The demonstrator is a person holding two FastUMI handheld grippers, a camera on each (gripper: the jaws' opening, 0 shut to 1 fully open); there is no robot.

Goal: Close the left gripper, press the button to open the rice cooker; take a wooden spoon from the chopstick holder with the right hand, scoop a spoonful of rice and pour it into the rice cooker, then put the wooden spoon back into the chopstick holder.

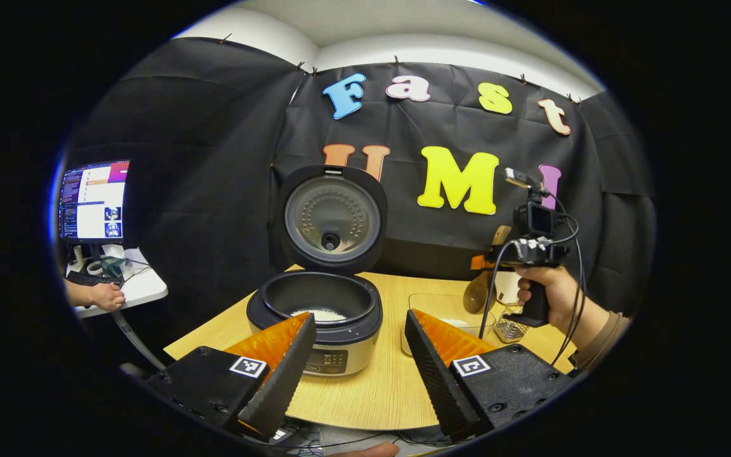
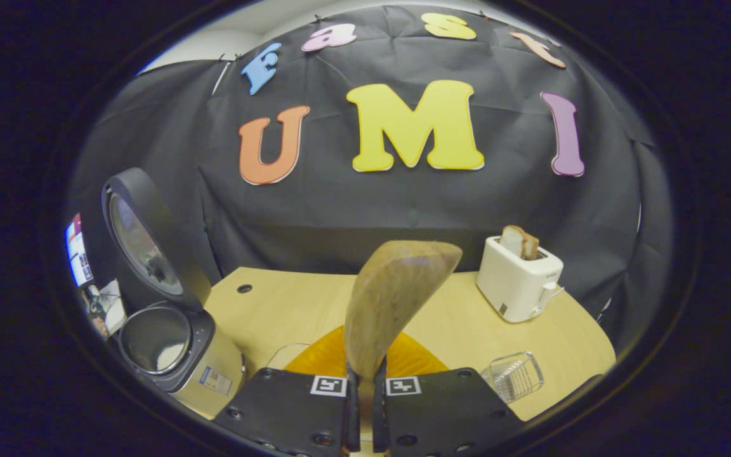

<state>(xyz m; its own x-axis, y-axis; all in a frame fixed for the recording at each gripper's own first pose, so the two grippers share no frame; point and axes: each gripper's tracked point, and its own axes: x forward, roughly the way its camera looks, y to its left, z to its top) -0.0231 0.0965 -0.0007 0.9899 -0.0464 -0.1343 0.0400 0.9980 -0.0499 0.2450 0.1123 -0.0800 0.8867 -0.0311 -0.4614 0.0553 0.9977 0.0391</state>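
The rice cooker (image 1: pixel 315 330) stands open on the wooden table, lid (image 1: pixel 332 219) upright, with a little white rice (image 1: pixel 320 314) in its pot. My left gripper (image 1: pixel 360 315) is open in front of it, holding nothing. Off to the right a hand holds my right gripper (image 1: pixel 483 261) above a clear rice container (image 1: pixel 432 303). It is shut on the wooden spoon (image 1: pixel 476 293). In the right gripper view the right gripper (image 2: pixel 365 374) clamps the spoon (image 2: pixel 397 298) by its handle, bowl pointing forward. The cooker (image 2: pixel 175 355) sits at the left, the wire chopstick holder (image 2: pixel 513 376) at the right.
A white toaster (image 2: pixel 521 282) with bread stands at the table's back right. A side desk with a monitor (image 1: pixel 92 200) and a person's hand (image 1: pixel 102 295) lies to the left. The wire holder (image 1: pixel 510 327) stands just below the right hand.
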